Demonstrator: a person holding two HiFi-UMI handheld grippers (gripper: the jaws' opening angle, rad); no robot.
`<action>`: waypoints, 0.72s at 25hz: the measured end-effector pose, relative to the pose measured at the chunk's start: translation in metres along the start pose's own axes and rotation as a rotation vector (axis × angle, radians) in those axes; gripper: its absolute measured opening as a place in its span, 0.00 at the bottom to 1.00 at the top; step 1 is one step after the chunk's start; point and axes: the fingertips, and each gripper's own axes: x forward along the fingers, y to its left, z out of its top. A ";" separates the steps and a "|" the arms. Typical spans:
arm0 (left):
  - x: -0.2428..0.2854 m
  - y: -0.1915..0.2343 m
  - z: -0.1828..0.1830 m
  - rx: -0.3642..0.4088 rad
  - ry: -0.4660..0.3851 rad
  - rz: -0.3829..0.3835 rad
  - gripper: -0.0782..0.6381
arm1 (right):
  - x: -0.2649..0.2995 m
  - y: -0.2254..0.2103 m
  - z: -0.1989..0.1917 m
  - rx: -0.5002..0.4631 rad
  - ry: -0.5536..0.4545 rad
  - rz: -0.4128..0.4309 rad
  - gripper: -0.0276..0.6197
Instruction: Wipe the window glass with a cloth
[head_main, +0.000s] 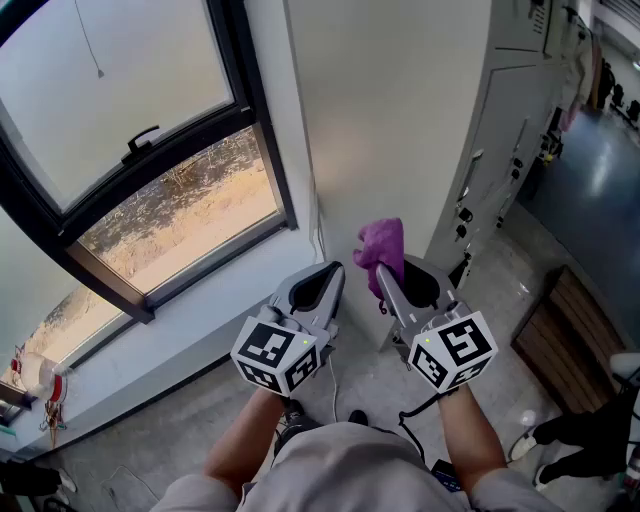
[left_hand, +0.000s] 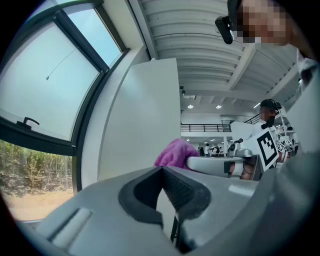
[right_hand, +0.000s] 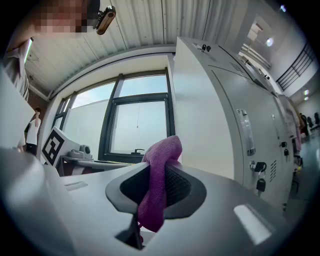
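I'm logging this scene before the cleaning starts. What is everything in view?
window: one, dark frame, two panes, upper left
window handle: one, black, on the upper sash
cloth: one, purple, clamped by the right gripper
cabinet: one, pale grey, right, keys hanging from locks
slatted wooden stand: one, brown, floor, lower right
bystander's leg: one, dark trouser, bottom right edge
left gripper: one, grey, jaws shut, empty
right gripper: one, grey, shut on the cloth
forearms: two, bare, bottom centre
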 end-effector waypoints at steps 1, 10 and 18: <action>0.000 0.000 0.001 0.001 -0.001 0.000 0.11 | 0.001 0.000 0.000 0.001 -0.002 0.001 0.18; 0.003 0.000 0.001 0.004 -0.002 0.006 0.11 | 0.002 0.002 0.006 -0.010 -0.029 0.023 0.18; -0.002 0.006 0.004 0.008 -0.009 0.035 0.11 | 0.006 0.005 0.009 -0.021 -0.036 0.037 0.18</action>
